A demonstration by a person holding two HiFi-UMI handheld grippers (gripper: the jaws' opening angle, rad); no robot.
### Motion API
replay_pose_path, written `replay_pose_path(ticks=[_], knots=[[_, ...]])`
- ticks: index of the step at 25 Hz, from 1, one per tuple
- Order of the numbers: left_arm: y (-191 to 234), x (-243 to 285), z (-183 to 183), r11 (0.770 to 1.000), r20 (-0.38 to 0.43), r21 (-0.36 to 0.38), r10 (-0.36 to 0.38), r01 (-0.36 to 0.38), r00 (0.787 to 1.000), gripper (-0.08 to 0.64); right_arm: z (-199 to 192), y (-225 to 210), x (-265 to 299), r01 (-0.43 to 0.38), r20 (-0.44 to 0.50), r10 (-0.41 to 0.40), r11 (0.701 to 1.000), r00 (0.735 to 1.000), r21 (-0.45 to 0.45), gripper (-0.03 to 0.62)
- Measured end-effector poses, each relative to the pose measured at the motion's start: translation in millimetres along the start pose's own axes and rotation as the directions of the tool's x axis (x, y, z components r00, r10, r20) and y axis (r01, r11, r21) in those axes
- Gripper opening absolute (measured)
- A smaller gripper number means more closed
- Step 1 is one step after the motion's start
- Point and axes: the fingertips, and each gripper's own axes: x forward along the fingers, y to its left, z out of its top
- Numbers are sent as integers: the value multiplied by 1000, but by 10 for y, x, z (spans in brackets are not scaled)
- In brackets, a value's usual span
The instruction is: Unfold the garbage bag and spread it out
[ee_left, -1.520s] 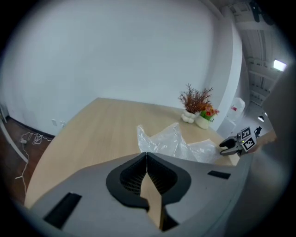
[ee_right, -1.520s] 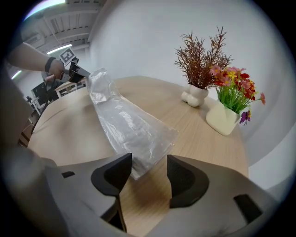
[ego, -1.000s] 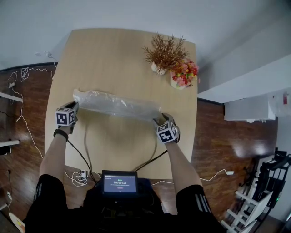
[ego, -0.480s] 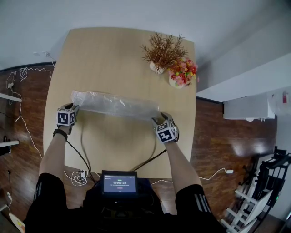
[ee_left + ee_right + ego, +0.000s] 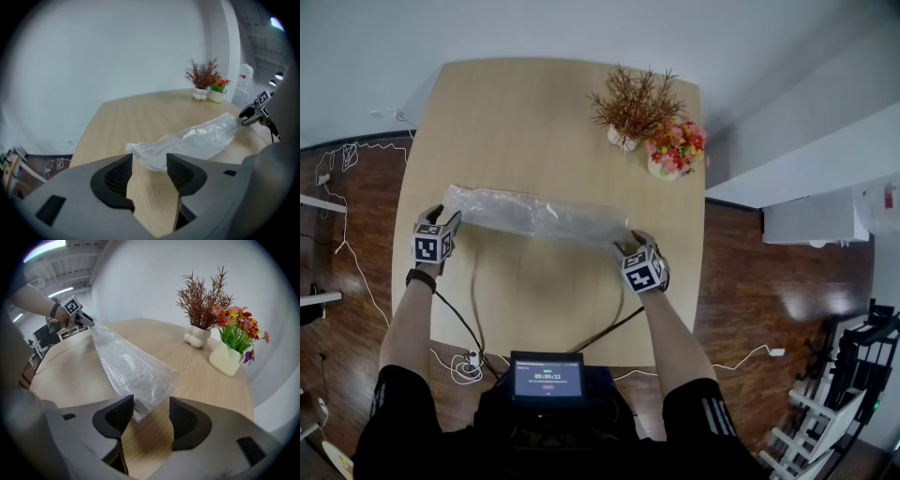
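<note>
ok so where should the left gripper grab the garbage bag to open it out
Take the garbage bag at its crumpled left end, coming in low from the person's side. It lies as a flat folded strip across the table, so only its ends offer a loose edge. The left gripper has just been opening; that end sits between its jaw tips, unpinched.

Head cam: high up, facing steeply down, far enough to cover whole bench (image 5: 553, 112). Left tongs (image 5: 149, 161) cam: low, close over bench, looks along garbage bag (image 5: 197, 138) toward its far end. Right tongs (image 5: 151, 404) cam: same, opposite direction. All three share bag, flower pot (image 5: 226, 359).
</note>
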Motion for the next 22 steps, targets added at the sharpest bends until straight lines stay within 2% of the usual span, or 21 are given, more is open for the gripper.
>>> replay_pose_path(ticks=[2,4,12,16,19,22], knots=[[-79,-90,227,996,25,83,14,-16,1000,267,-3,-1,3,0,1,0,1000,1000,-1,258],[-139,-144,425,991,43,133,18,-24,999,304,-6,1,2,1,2,-1,1000,1000,0,258],[-101,-278,905,988,126,132,63,-79,990,341,-10,17,1,-6,3,6,1000,1000,0,258],[-360,-196,1050,976,120,213,7,-32,993,341,-35,15,31,-11,11,11,1000,1000,3,258],[-726,-33,1136,951,91,306,-85,54,992,339,-21,21,23,-12,13,12,1000,1000,8,258],[-1210,180,1138,892,23,420,-192,165,981,305,-8,15,-11,-7,13,7,1000,1000,4,258]])
